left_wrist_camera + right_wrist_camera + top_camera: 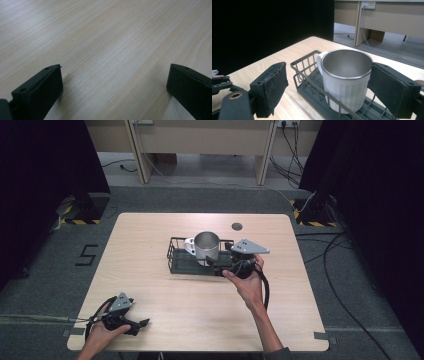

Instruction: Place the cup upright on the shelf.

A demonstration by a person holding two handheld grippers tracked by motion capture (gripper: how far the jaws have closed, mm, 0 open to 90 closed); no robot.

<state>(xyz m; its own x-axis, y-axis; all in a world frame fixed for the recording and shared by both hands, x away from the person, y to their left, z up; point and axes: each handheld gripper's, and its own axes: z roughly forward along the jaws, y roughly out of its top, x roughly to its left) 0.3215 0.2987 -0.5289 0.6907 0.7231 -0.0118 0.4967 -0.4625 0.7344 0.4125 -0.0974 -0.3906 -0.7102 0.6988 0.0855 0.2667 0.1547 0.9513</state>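
A white mug point(206, 245) with a steel inside stands upright in a black wire basket point(172, 256) at the middle of the table. My right gripper point(220, 255) is at the basket's right end, pointing at the mug. In the right gripper view the mug point(345, 82) sits between the open jaws of the right gripper point(329, 72); the right-hand pad point(392, 92) is close against the mug's side and the left-hand pad point(274, 85) stands well off it, outside the basket point(303, 72). My left gripper point(140, 325) rests near the table's front left corner, open point(115, 75) over bare wood.
A small round dark grommet point(237, 226) sits in the tabletop point(150, 285) behind the basket. Black curtains hang at both sides, cables lie on the floor at the right, and a pale desk point(200, 140) stands at the back.
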